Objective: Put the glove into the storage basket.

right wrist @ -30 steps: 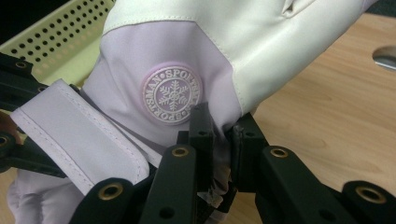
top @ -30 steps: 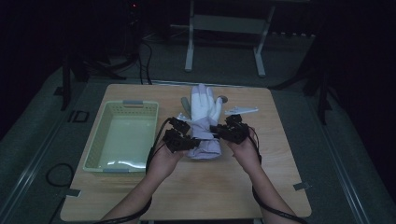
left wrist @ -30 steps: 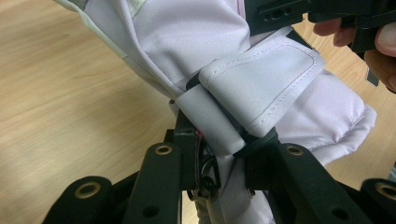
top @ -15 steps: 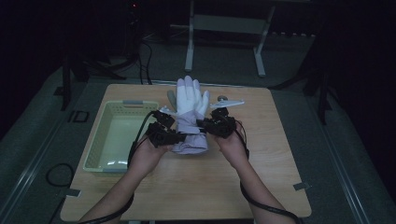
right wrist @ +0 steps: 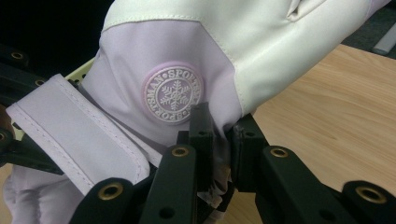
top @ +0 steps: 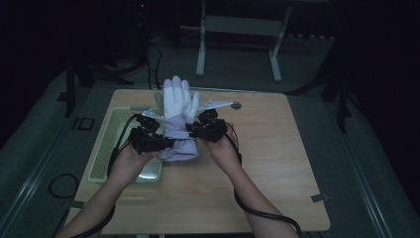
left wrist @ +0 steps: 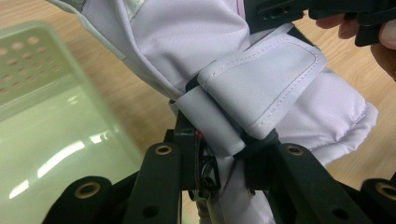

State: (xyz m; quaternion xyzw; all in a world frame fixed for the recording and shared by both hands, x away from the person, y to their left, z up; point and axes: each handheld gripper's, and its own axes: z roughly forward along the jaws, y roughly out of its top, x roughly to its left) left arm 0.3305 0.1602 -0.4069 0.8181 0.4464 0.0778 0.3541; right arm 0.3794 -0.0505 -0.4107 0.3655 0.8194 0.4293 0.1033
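Holding a pale lilac and white glove upright between them, left tool and right tool each pinch its wrist part, jaws pressed together on the fabric. High view: glove fingers point up, cuff at the bottom, glove raised above the desk, just right of the green basket; the left tool sits over the basket's right edge, the right tool on the far side of the glove from the basket. A white hanger lies on the desk behind the glove, away from the basket. Left gripper view adds what the high view misses: a stitched strap folded across the cuff, jaws clamped on the fabric fold beneath it, basket floor close below, the other hand beyond the glove. Right gripper view gives the glove's other face: a round snowflake badge just above the closed jaws, white upper panel, basket rim peeking behind the glove.
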